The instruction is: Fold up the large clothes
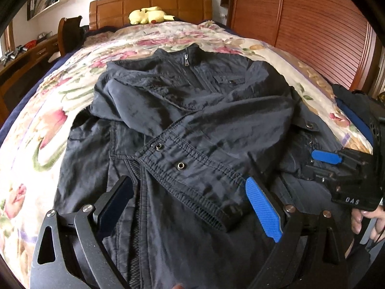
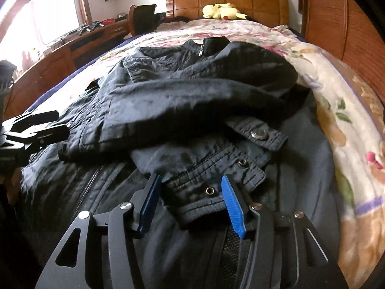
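Observation:
A dark navy jacket (image 1: 192, 101) lies front up on the bed, collar toward the headboard, both sleeves folded across its chest. In the left wrist view my left gripper (image 1: 187, 183) is open wide just above the lower sleeve's snap-button cuff (image 1: 192, 168), pads clear of the cloth. My right gripper (image 1: 322, 165) sits at the jacket's right edge, with a hand (image 1: 365, 216) behind it. In the right wrist view the jacket (image 2: 192, 91) fills the middle. The right gripper (image 2: 190, 179) is open, a cuff (image 2: 202, 192) lying between its blue pads (image 2: 232, 202) without being pressed. The left gripper (image 2: 55, 122) shows at the left edge.
The jacket rests on a floral bedspread (image 1: 60, 120) with a wooden headboard (image 1: 149, 2) and a yellow plush toy (image 1: 149, 14) at the far end. A slatted wooden wardrobe (image 1: 312, 29) stands to the right; a wooden desk (image 2: 60, 55) and chair (image 2: 142, 16) stand to the left.

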{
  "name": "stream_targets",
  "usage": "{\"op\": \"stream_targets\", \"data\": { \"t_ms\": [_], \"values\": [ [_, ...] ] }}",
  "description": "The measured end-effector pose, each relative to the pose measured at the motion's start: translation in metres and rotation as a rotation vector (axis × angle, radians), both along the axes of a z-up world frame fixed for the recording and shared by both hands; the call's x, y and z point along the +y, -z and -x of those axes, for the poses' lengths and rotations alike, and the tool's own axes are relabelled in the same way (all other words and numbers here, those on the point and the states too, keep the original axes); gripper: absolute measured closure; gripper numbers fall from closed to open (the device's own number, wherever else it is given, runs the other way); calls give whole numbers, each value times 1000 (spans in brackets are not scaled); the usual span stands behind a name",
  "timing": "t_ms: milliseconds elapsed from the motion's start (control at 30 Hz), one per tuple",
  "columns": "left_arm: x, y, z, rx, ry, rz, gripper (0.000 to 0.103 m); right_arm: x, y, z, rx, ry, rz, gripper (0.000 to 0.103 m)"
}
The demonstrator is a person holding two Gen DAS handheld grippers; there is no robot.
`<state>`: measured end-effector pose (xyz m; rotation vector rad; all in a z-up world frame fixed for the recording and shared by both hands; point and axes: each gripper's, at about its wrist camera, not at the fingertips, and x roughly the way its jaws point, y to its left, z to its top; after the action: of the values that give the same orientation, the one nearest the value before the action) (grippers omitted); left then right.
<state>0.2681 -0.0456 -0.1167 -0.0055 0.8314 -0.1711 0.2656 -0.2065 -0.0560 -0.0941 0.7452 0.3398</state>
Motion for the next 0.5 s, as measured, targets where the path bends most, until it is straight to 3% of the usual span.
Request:
{"op": "stream_targets", "data": {
  "t_ms": [267, 500],
  "values": [
    [-4, 1, -1, 9, 17, 19, 9, 11, 4, 5, -18, -18, 120, 39],
    [-9, 9, 3, 56, 51, 3, 39, 8, 3, 5, -10, -17, 95, 39]
  ]
}}
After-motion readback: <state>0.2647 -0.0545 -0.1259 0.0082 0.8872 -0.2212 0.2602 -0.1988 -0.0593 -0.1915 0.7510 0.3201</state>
